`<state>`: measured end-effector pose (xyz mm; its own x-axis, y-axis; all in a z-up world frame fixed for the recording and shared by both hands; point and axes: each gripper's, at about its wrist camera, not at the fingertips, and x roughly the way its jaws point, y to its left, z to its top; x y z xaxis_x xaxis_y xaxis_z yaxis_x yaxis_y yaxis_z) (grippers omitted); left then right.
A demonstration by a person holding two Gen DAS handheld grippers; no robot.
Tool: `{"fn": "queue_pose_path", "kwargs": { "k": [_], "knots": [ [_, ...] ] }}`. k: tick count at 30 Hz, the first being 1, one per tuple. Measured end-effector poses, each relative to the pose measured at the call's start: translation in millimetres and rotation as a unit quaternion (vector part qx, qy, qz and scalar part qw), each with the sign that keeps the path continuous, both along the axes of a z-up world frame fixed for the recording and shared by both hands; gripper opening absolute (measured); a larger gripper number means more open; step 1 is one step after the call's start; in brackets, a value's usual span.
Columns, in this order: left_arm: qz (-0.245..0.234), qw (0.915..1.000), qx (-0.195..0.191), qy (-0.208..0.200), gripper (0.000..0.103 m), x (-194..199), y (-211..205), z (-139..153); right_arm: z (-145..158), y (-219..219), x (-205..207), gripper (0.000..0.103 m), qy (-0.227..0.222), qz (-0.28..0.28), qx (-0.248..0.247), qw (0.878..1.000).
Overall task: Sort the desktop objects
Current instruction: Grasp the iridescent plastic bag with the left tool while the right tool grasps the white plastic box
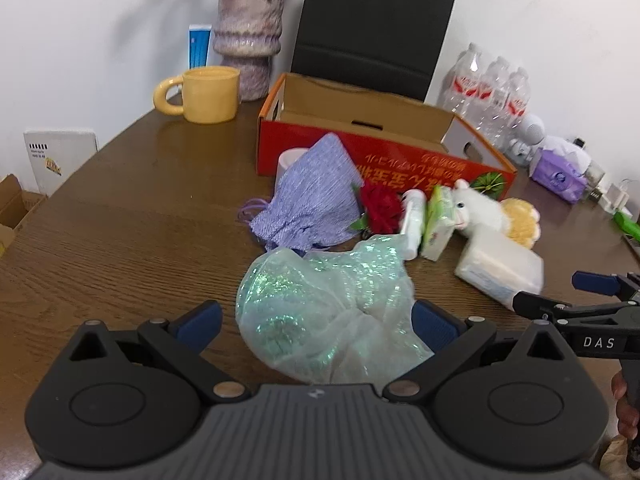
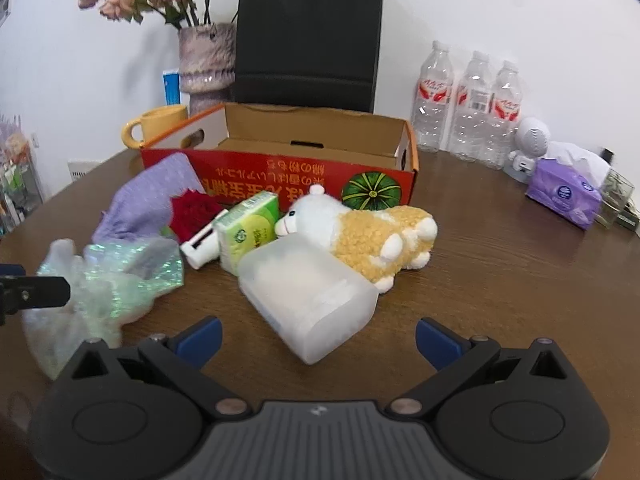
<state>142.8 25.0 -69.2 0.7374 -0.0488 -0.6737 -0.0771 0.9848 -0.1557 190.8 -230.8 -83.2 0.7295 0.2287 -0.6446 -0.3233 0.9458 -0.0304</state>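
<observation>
Desktop objects, among them an iridescent bag [image 1: 328, 312], frosted container [image 2: 308, 296] and plush sheep [image 2: 360, 232], crowd the bench [image 2: 500, 280] before a seemingly empty cardboard box [image 2: 320, 136]; both jaws gape, holding nothing.

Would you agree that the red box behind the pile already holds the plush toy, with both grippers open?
Not quite: the plush toy lies on the table in front of the red box, not inside it, as the right wrist view shows. Both grippers, left and right, are open.
</observation>
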Motion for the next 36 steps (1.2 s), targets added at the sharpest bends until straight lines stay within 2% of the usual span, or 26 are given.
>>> {"fn": "queue_pose_path", "kwargs": {
  "k": [5,10,11,13,14,16,19,22,24,27,30,36],
  "knots": [
    [-0.002,0.9998,-0.002,0.021,0.103,20.2,-0.8,-15.2,-10.8,4.7,23.4,0.103,-0.010,0.030,-0.020,0.999],
    [-0.015,0.9998,0.002,0.011,0.103,25.6,-4.4,-21.6,-19.5,4.7,40.2,0.103,0.004,0.053,-0.007,0.999],
    [-0.018,0.9998,0.002,0.009,0.103,26.6,-5.2,-22.8,-21.3,4.4,42.6,0.101,0.009,0.057,0.000,0.998],
    [-0.023,0.9997,0.004,0.005,0.103,28.7,-6.6,-25.3,-24.7,4.0,46.5,0.087,0.019,0.063,0.012,0.998],
    [-0.026,0.9996,0.004,0.003,0.103,29.7,-7.4,-26.6,-25.8,4.0,46.1,0.084,0.020,0.063,0.015,0.998],
    [-0.031,0.9995,0.006,-0.001,0.099,31.8,-8.8,-29.1,-26.6,3.0,43.3,0.082,0.019,0.063,0.020,0.998],
    [-0.040,0.9992,0.008,-0.007,0.086,34.9,-11.0,-32.8,-26.8,3.8,37.8,0.081,0.017,0.069,0.025,0.997],
    [-0.043,0.9990,-0.009,-0.014,0.071,35.1,-6.5,-32.7,-27.1,7.3,31.8,0.080,0.016,0.079,0.025,0.996],
    [-0.045,0.9986,-0.020,-0.018,0.056,35.1,-3.3,-32.6,-27.3,9.7,27.8,0.079,0.015,0.086,0.025,0.996],
    [-0.049,0.9978,-0.037,-0.023,0.040,35.5,0.4,-32.5,-26.6,11.0,23.4,0.079,0.017,0.089,0.025,0.996],
    [-0.056,0.9971,-0.047,-0.023,0.032,35.3,-0.4,-32.0,-25.5,8.7,21.3,0.078,0.021,0.084,0.033,0.996],
    [-0.063,0.9963,-0.041,-0.042,0.027,27.0,-8.1,-23.9,-21.3,2.3,14.6,0.078,0.022,0.071,0.046,0.996]
  ]
}}
